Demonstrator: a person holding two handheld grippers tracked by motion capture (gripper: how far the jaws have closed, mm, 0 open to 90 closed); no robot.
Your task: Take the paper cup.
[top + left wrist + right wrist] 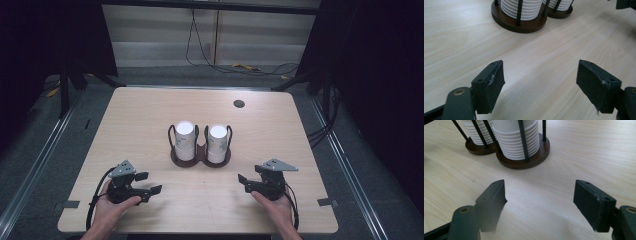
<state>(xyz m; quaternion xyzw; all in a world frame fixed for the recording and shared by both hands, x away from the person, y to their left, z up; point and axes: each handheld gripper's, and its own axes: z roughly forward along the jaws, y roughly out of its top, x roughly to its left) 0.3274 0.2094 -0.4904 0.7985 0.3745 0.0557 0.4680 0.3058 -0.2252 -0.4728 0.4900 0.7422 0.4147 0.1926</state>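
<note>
Two stacks of white ribbed cups, one on the left and one on the right, stand upright in a dark brown double holder with black wire posts, at the middle of the table. My left gripper rests near the front left, held by a hand, jaws wide apart with nothing between them. My right gripper mirrors it at the front right, also open and empty. The left gripper view has its jaws over bare wood, the holder ahead. The right gripper view has its jaws facing the nearer stack.
The light wooden table has a round cable hole at the back right and tape tabs at the front corners. Cables lie on the floor beyond the far edge. Dark curtains flank both sides.
</note>
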